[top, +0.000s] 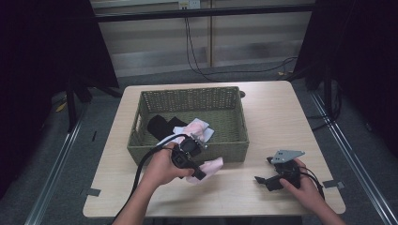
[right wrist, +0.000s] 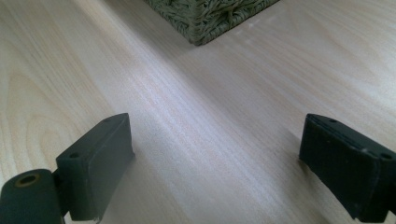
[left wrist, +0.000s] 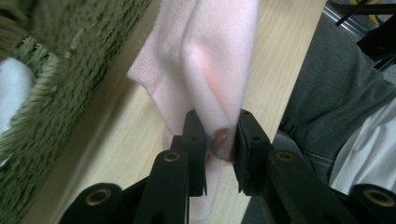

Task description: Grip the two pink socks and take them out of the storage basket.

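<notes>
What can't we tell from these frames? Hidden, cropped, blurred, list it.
- Pink cloth in the left gripper, left gripper view: its top runs off the edge, so what garment it is stays unclear.
- Same cloth in the high view: the hand and gripper cover much of it.
- Basket, high view: the black item and white item are too small to identify.
- Right gripper view: the basket's corner alone is in frame.
</notes>
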